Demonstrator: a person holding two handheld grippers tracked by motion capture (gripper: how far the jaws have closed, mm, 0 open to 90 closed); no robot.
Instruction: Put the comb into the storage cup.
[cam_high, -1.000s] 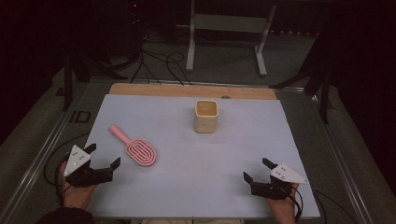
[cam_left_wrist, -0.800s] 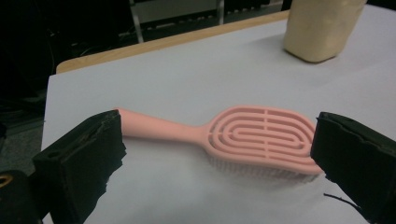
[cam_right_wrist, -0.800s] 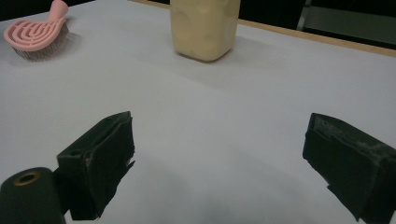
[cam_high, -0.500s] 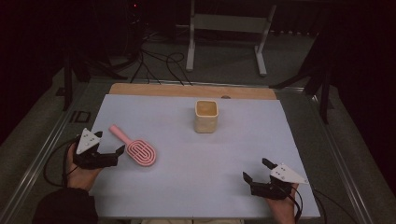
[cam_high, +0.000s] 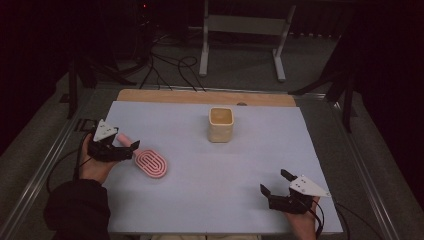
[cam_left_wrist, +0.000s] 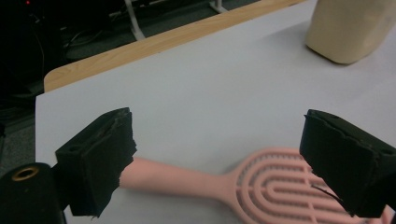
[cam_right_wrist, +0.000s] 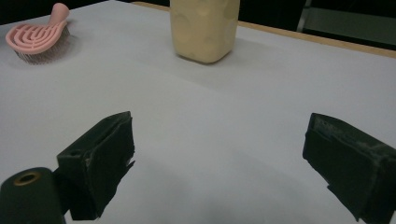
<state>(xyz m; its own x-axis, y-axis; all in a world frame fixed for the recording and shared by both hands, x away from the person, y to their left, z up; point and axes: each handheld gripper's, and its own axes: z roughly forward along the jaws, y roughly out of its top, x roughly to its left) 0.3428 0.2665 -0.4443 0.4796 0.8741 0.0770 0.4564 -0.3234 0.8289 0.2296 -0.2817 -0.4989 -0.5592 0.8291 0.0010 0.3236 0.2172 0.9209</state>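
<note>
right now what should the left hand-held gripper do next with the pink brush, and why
Probably lower a little and close on the pink brush. The left hand-held gripper is open, its jaws straddling the handle where it meets the head, and the brush lies flat on the white mat, not yet gripped.

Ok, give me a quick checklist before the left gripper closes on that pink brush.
1. Left gripper open: ok, jaws wide apart.
2. Pink brush between the jaws: ok, handle and head base lie in the gap.
3. Jaws touching the brush: cannot tell.
4. Brush lying flat on the white mat: ok.
5. Cream cup clear of the grasp: ok, it stands well apart.
6. Right gripper out of the way: ok, open at the near right of the mat.
</note>
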